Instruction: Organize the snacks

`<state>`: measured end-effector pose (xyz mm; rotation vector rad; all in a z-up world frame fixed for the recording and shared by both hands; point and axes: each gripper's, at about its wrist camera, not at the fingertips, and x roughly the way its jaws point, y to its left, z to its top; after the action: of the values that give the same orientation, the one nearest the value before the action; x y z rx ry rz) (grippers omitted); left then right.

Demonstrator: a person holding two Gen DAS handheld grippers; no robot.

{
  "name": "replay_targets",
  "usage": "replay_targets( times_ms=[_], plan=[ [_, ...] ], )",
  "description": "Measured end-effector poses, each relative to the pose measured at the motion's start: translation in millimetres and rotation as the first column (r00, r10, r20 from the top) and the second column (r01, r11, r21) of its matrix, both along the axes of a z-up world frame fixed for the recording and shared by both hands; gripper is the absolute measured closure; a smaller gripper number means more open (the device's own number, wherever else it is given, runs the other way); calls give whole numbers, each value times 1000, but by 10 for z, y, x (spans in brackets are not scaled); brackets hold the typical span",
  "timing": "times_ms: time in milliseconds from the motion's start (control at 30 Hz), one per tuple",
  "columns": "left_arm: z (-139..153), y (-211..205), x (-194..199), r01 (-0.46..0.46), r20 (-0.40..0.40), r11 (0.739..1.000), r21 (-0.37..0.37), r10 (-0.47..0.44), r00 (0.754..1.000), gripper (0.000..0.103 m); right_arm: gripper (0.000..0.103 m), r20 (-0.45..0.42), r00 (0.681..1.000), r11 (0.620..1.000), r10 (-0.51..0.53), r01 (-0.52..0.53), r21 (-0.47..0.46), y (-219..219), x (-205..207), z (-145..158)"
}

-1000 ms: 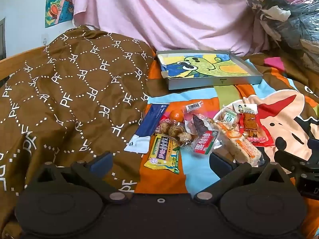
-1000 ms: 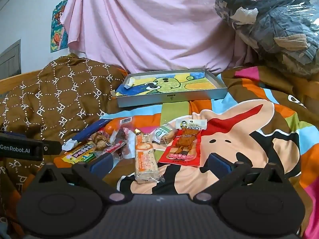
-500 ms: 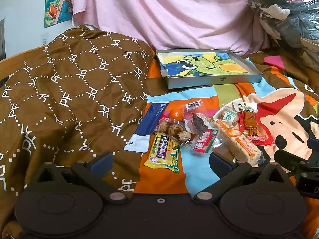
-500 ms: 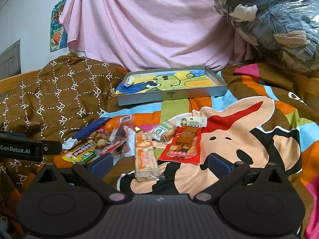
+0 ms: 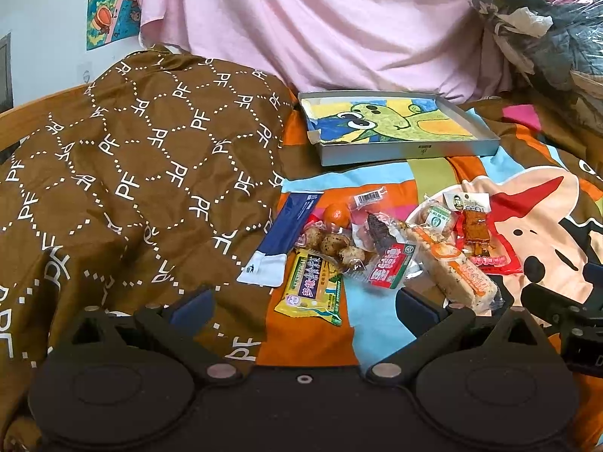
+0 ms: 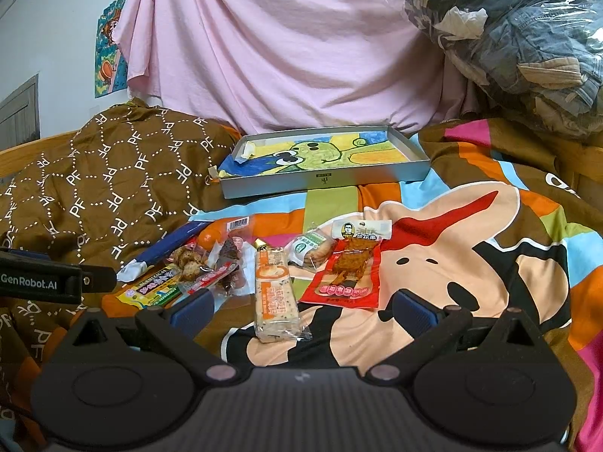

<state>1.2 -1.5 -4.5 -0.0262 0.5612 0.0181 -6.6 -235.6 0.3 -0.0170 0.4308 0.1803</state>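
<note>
Several wrapped snacks lie in a loose pile on the colourful bedspread. Among them are a long orange-and-white bar (image 6: 274, 293) (image 5: 458, 269), a red packet with brown pieces (image 6: 348, 277) (image 5: 480, 239), a yellow packet (image 5: 312, 288) (image 6: 154, 288) and a blue sachet (image 5: 282, 237). A shallow grey tray (image 5: 409, 148) (image 6: 328, 180) with a green cartoon picture inside sits behind them. My left gripper (image 5: 303, 307) is open just short of the yellow packet. My right gripper (image 6: 301, 310) is open, its fingers either side of the bar's near end, holding nothing.
A brown patterned quilt (image 5: 132, 173) is heaped on the left. Pink cloth (image 6: 294, 49) hangs behind the tray. A plastic-wrapped bundle of clothes (image 6: 520, 37) sits at the back right. The other gripper's body (image 6: 49, 280) juts in at the left of the right wrist view.
Both grippers have shifted only slightly; the right wrist view has edged a little nearer the snacks. Nothing has been grasped or moved.
</note>
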Motion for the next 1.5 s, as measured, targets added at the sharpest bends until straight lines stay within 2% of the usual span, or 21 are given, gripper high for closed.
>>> replay_targets(
  times_ms=[433, 933, 1300, 1433, 1500],
  plan=[
    [-35, 23, 64, -4, -21, 1000, -7, 4, 1000, 1, 0, -24, 1000, 1000, 13, -13, -6, 0, 70, -53],
    [-154, 94, 395, -10, -77, 1000, -11, 9, 997, 1, 0, -77, 990, 992, 118, -120, -27, 37, 370, -122],
    [-180, 185, 942, 72, -73, 996, 46, -68, 995, 1, 0, -104, 981, 984, 165, -170, -48, 106, 689, -126],
    [-191, 277, 1167, 94, -82, 995, 28, -91, 992, 1, 0, -123, 976, 981, 182, -189, -44, 163, 787, -123],
    [-200, 304, 1267, 141, -85, 990, 20, -139, 987, 1, 0, -131, 973, 979, 191, -199, -53, 198, 823, -127]
  ],
)
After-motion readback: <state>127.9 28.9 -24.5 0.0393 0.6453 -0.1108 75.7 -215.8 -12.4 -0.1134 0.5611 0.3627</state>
